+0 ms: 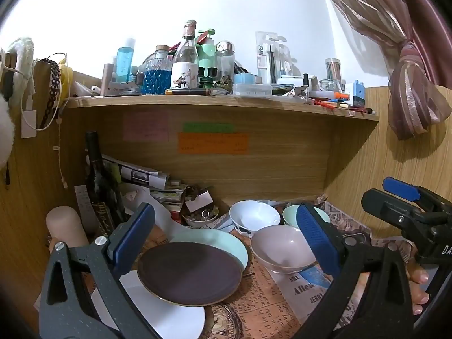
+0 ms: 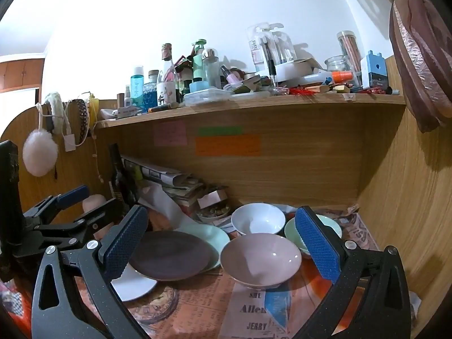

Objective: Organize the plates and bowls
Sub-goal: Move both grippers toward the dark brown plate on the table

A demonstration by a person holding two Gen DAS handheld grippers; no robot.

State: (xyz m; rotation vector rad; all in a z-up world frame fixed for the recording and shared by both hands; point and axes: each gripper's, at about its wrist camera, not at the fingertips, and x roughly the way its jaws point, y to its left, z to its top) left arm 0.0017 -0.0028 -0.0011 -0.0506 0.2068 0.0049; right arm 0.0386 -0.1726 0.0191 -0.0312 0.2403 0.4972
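A dark brown plate [image 1: 189,272] lies on a mint plate [image 1: 223,243] and a white plate [image 1: 169,313]. To the right stand a pink bowl [image 1: 279,247], a white bowl [image 1: 254,215] and a mint bowl [image 1: 291,215]. My left gripper [image 1: 226,243] is open and empty above the brown plate. My right gripper [image 2: 223,250] is open and empty, with the pink bowl [image 2: 261,258] between its fingers, not touched. The brown plate [image 2: 171,255], mint plate [image 2: 214,236], white plate [image 2: 132,285], white bowl [image 2: 258,219] and mint bowl [image 2: 293,233] also show in the right wrist view.
Newspaper [image 1: 268,296] covers the desk. A dark bottle [image 1: 97,178], stacked papers [image 1: 147,175] and a small dish of trinkets [image 1: 200,216] stand at the back. A cluttered wooden shelf [image 1: 220,104] hangs overhead. A wooden wall [image 2: 409,197] closes the right side.
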